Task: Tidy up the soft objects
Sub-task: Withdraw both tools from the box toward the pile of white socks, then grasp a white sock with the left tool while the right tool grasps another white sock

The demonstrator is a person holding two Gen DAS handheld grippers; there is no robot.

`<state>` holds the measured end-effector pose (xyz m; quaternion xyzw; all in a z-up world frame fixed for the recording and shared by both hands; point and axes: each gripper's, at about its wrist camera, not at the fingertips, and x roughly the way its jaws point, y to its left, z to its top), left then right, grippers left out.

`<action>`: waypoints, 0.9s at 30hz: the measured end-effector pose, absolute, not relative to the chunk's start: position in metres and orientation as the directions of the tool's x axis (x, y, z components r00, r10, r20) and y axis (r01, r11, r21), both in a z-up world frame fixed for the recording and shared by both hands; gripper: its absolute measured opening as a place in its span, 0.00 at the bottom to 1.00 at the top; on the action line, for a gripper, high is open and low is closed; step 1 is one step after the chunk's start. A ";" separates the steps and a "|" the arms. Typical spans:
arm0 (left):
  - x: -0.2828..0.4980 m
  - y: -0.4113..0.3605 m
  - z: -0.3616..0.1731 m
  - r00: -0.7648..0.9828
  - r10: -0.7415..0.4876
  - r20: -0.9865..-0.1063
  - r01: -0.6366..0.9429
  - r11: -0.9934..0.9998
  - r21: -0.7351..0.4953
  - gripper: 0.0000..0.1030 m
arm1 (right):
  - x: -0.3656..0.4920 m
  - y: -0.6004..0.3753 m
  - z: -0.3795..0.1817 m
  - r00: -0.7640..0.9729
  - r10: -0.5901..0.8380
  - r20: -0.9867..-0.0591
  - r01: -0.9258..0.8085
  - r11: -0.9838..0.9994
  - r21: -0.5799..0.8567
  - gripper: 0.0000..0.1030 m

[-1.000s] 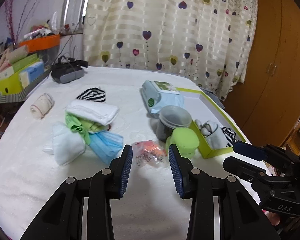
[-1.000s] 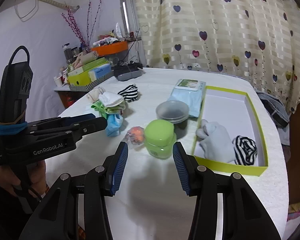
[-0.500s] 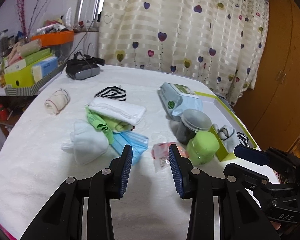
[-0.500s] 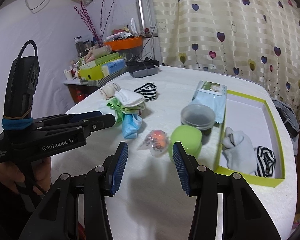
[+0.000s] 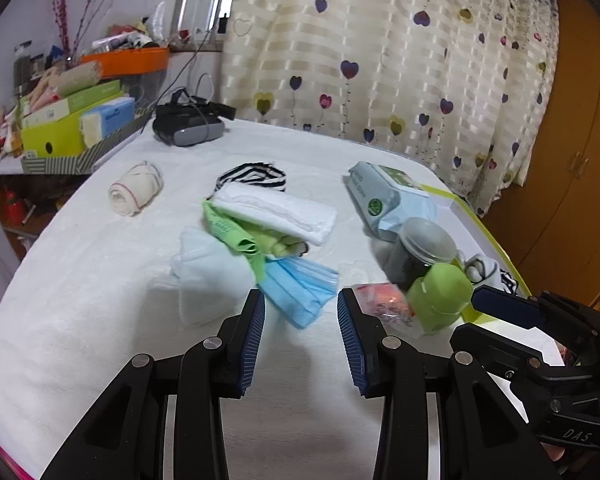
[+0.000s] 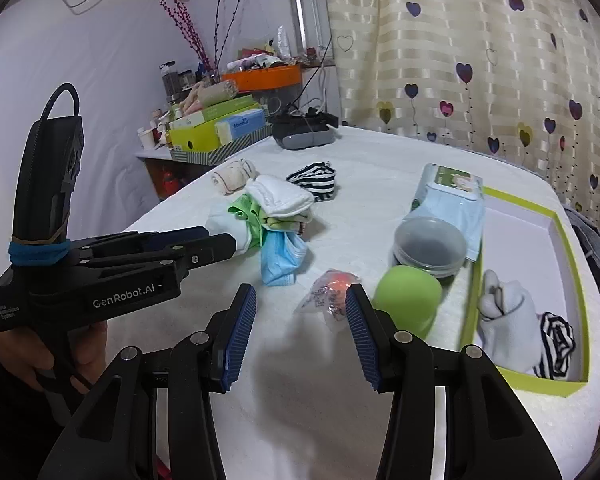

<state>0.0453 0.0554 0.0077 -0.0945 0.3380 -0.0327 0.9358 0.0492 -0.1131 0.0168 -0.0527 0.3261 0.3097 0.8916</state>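
Left wrist view: the left gripper (image 5: pixel 301 334) is held tilted down over the white table (image 5: pixel 80 320), its jaws parted with nothing between them. Just ahead of its tips lies the blue mask (image 5: pixel 300 286); ahead and left of it a white mask (image 5: pixel 208 276); further ahead a green cloth (image 5: pixel 236 236) under a folded white towel (image 5: pixel 276 210), with a striped sock (image 5: pixel 252 174) beyond. A beige roll (image 5: pixel 134 188) is seen far ahead to the left. To the right the right gripper (image 5: pixel 496 320) juts in. From the right wrist view, the right gripper (image 6: pixel 300 332) is likewise tilted down, jaws wide and empty, with a wrapped snack (image 6: pixel 328 292) just ahead of its right finger and a green jar (image 6: pixel 408 298) right of that. The box (image 6: pixel 572 264) lies further right, holding a white sock (image 6: pixel 508 320) and a striped sock (image 6: pixel 556 344). At left, a hand (image 6: pixel 40 356) is seen gripping the left gripper's handle.
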 end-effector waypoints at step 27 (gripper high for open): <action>0.082 0.128 -0.028 0.743 -0.118 -0.658 -0.093 0.956 -0.277 0.53 | 0.120 -0.053 0.019 0.581 0.538 -0.611 -0.603 0.788 0.121 0.47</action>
